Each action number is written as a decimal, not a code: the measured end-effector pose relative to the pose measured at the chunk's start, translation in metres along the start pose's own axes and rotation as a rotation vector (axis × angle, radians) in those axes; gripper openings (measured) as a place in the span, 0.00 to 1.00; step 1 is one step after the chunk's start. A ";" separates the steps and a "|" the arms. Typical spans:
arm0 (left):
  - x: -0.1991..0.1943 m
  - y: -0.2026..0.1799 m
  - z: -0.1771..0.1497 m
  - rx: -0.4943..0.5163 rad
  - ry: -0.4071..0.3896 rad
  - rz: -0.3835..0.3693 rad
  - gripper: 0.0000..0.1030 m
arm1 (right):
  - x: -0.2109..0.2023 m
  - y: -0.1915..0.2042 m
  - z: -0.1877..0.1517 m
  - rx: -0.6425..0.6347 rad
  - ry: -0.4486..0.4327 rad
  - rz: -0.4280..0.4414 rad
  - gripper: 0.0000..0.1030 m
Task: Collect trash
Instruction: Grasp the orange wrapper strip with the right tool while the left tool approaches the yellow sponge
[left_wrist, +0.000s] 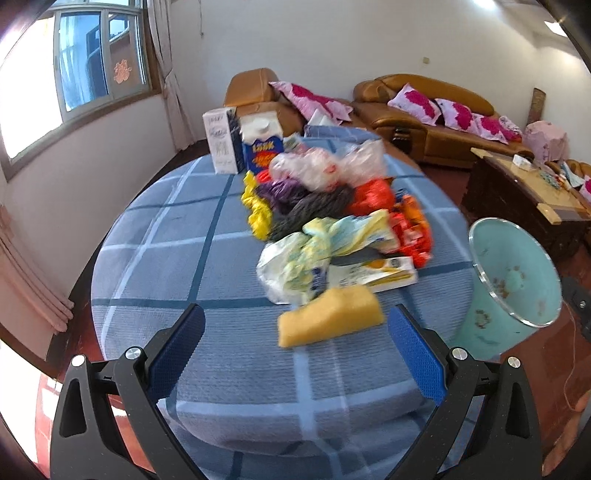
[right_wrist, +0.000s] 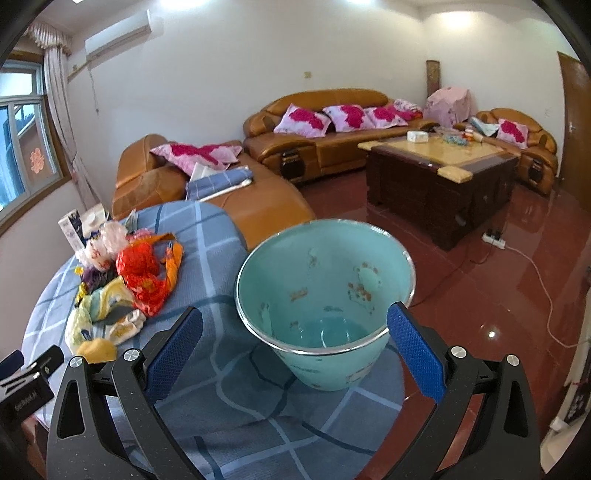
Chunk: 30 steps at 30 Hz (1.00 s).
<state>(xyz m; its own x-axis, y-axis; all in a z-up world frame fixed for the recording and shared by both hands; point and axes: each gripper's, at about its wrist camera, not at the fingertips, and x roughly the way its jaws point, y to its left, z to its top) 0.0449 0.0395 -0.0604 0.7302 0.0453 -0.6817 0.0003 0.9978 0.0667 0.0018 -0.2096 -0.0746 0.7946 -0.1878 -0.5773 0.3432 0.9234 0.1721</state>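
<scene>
Left gripper (left_wrist: 295, 328): jaws spread wide, nothing held, above blue checked tablecloth (left_wrist: 155, 266). One yellow sponge (left_wrist: 330, 320) just ahead, near right pad. Trash pile (left_wrist: 332, 206) mid-table: crumpled bags and wrappers, exact count unclear. Two cartons (left_wrist: 242, 142) upright at far edge. Right gripper (right_wrist: 295, 328): released, empty, framing one teal bin (right_wrist: 325, 291) beside table edge.

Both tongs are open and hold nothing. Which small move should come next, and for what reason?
Probably move the left tongs a little forward and close them on the yellow sponge. It is the nearest piece of the trash pile, lying on the blue checked cloth just ahead of the open tongs. The right tongs already face the teal bin, which looks nearly empty.
</scene>
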 end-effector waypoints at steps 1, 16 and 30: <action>0.005 0.004 -0.001 -0.004 0.002 0.008 0.94 | 0.004 0.000 -0.002 -0.005 0.000 0.010 0.95; 0.043 0.038 0.004 -0.031 0.057 -0.118 0.91 | 0.067 0.052 0.014 -0.130 0.102 0.156 0.53; 0.063 0.003 -0.001 0.089 0.080 -0.213 0.71 | 0.126 0.108 0.032 -0.171 0.223 0.279 0.40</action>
<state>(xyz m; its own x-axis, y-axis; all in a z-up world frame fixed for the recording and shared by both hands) 0.0900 0.0453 -0.1042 0.6506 -0.1587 -0.7426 0.2119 0.9770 -0.0232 0.1552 -0.1441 -0.1036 0.7107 0.1387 -0.6897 0.0261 0.9745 0.2229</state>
